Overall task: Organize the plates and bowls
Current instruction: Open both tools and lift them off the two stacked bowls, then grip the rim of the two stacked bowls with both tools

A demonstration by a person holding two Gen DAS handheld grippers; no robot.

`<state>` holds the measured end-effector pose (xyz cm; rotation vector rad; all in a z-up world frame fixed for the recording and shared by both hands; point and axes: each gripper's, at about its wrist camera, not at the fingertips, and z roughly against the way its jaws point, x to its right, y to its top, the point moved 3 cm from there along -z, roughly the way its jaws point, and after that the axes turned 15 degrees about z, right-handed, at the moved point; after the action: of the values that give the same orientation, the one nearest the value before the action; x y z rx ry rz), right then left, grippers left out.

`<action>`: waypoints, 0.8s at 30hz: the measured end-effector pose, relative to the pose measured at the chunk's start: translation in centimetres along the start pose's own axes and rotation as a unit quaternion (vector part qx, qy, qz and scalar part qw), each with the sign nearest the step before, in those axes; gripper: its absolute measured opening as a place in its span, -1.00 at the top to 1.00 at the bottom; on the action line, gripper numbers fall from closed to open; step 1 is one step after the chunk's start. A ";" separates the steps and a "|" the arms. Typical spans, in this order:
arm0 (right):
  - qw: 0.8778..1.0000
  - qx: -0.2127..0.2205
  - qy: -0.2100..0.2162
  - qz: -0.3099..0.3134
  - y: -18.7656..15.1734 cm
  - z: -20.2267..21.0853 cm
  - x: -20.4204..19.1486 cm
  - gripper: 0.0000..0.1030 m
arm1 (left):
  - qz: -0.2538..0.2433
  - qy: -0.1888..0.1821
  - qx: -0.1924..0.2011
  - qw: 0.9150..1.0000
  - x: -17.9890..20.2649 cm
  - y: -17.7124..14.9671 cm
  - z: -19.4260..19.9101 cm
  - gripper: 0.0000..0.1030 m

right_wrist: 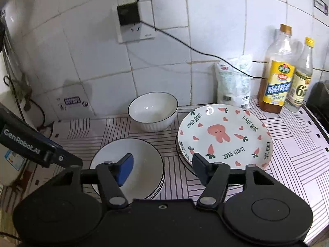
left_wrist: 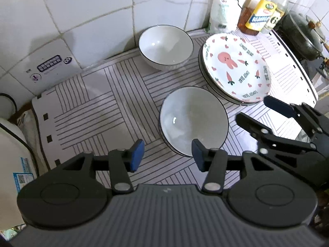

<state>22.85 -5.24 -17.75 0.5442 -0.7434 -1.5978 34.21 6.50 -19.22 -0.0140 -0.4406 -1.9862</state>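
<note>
The surface point(right_wrist: 292, 144) carries a white mat with grey line patterns and runs along a white tiled wall point(right_wrist: 216, 20). On the mat, toward the right, lies the stack of plates point(right_wrist: 226, 135); the top plate faces up, with a pink rabbit, carrots, hearts and the words LOVELY BEAR, and the rabbit's ears point down toward the right in the right wrist view. Being round, it has no long axis. Just left of it, nearer the cameras, sits a stack of white shallow bowls point(right_wrist: 144, 164) with dark rims, mouths up. A deeper white bowl point(right_wrist: 153, 111) stands upright at the foot of the wall, apart from both stacks.

Behind the plates stand a white bag point(right_wrist: 234, 82), a yellow-labelled bottle point(right_wrist: 275, 76) and a clear bottle point(right_wrist: 302, 82).

The left claw point(left_wrist: 167, 154) hangs released, nothing between its blue pads, at the near rim of the shallow bowls. The right claw point(right_wrist: 162, 169) is also released and empty, above the gap between shallow bowls and plates.
</note>
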 end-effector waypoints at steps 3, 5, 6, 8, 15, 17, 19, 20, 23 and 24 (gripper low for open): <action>1.000 0.003 0.001 -0.011 0.2 0.6 0.3 -0.40 | 0.003 0.000 0.016 1.000 -0.9 0.5 0.6 -0.07; 1.000 0.005 0.005 -0.015 0.4 0.7 0.5 -0.40 | 0.005 0.000 0.026 1.000 -1.5 0.9 0.8 -0.12; 1.000 0.006 0.007 -0.017 0.5 0.7 0.7 -0.40 | 0.005 -0.001 0.031 1.000 -1.6 1.2 0.9 -0.15; 1.000 0.004 0.013 -0.009 0.6 0.6 0.8 -0.40 | 0.003 0.002 0.041 0.999 -2.0 1.8 1.0 -0.15; 0.999 0.027 0.021 -0.002 1.7 -1.0 2.0 -0.40 | 0.014 -0.003 0.081 0.997 -2.2 4.3 0.4 -0.26; 0.999 0.040 0.028 -0.006 2.3 -1.7 2.4 -0.40 | 0.024 -0.011 0.085 0.996 -2.2 4.9 -0.1 -0.27; 0.998 0.046 0.033 -0.006 2.8 -2.4 2.8 -0.40 | 0.038 -0.021 0.091 0.995 -2.2 5.5 -0.8 -0.28; 0.998 0.046 0.038 -0.003 3.1 -2.8 3.1 -0.40 | 0.045 -0.025 0.095 0.994 -2.2 5.9 -1.2 -0.28; 0.998 0.051 0.037 -0.001 3.7 -4.3 4.1 -0.40 | 0.066 -0.033 0.108 0.991 -2.2 6.7 -2.4 -0.32; 0.998 0.054 0.036 -0.001 4.0 -4.8 4.5 -0.40 | 0.076 -0.033 0.111 0.990 -2.3 7.0 -2.9 -0.33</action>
<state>28.26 -10.73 -17.87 0.6782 -0.7787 -1.5372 41.90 4.91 -20.33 0.0257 -0.6834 -1.7821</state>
